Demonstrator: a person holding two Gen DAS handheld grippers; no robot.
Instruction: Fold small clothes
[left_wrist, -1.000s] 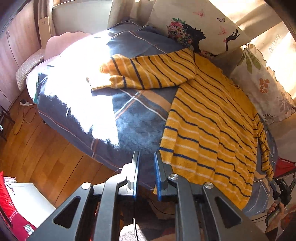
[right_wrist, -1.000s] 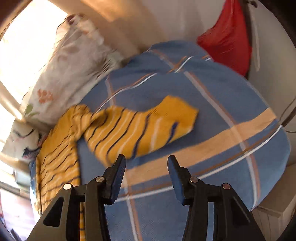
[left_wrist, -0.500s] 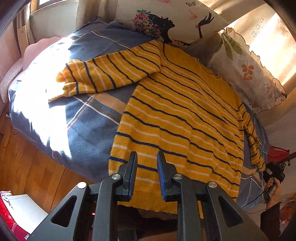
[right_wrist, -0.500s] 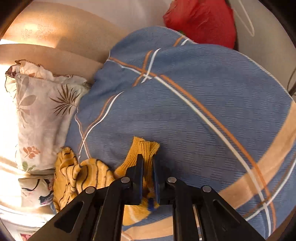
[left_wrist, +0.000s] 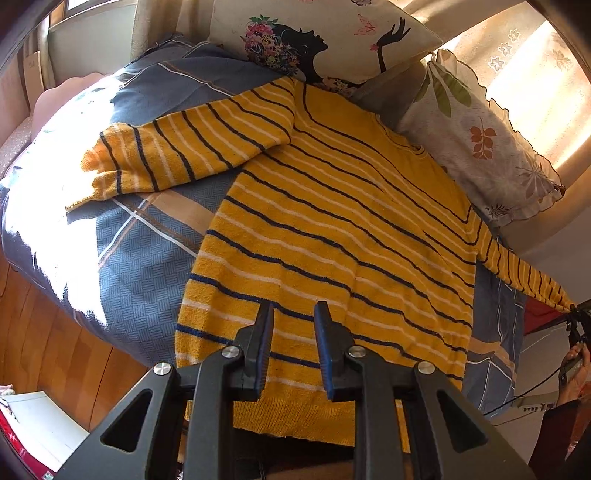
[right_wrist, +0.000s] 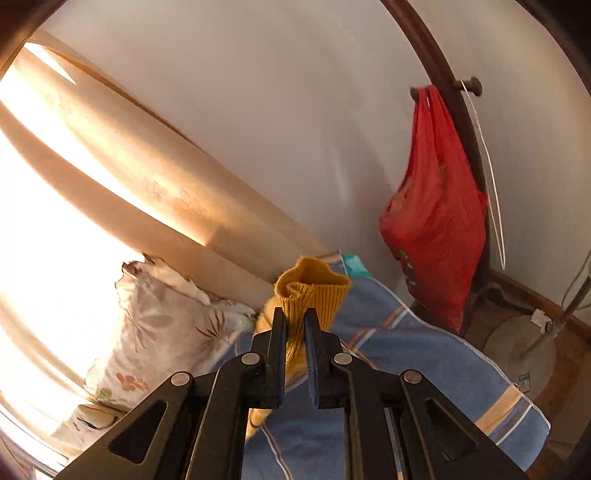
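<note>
A yellow sweater (left_wrist: 332, 221) with dark and white stripes lies spread flat on the blue plaid bed (left_wrist: 140, 251). Its left sleeve (left_wrist: 177, 155) stretches out toward the sunlit side. My left gripper (left_wrist: 293, 317) hovers over the hem, its jaws a narrow gap apart with nothing between them. My right gripper (right_wrist: 295, 314) is shut on the ribbed cuff (right_wrist: 314, 288) of the right sleeve (left_wrist: 524, 273) and holds it above the bed. In the left wrist view that gripper (left_wrist: 576, 314) shows at the far right edge, with the sleeve pulled taut.
Two pillows (left_wrist: 332, 33) (left_wrist: 487, 147) lean at the head of the bed. A red bag (right_wrist: 436, 221) hangs on a dark post by the wall, with a lamp base (right_wrist: 524, 350) beyond the bed's corner. Wooden floor (left_wrist: 55, 332) lies left of the bed.
My right gripper closed on the sleeve cuff and lifted it off the bed, pulling the sleeve straight. My left gripper slid sideways to sit over the sweater's hem.
</note>
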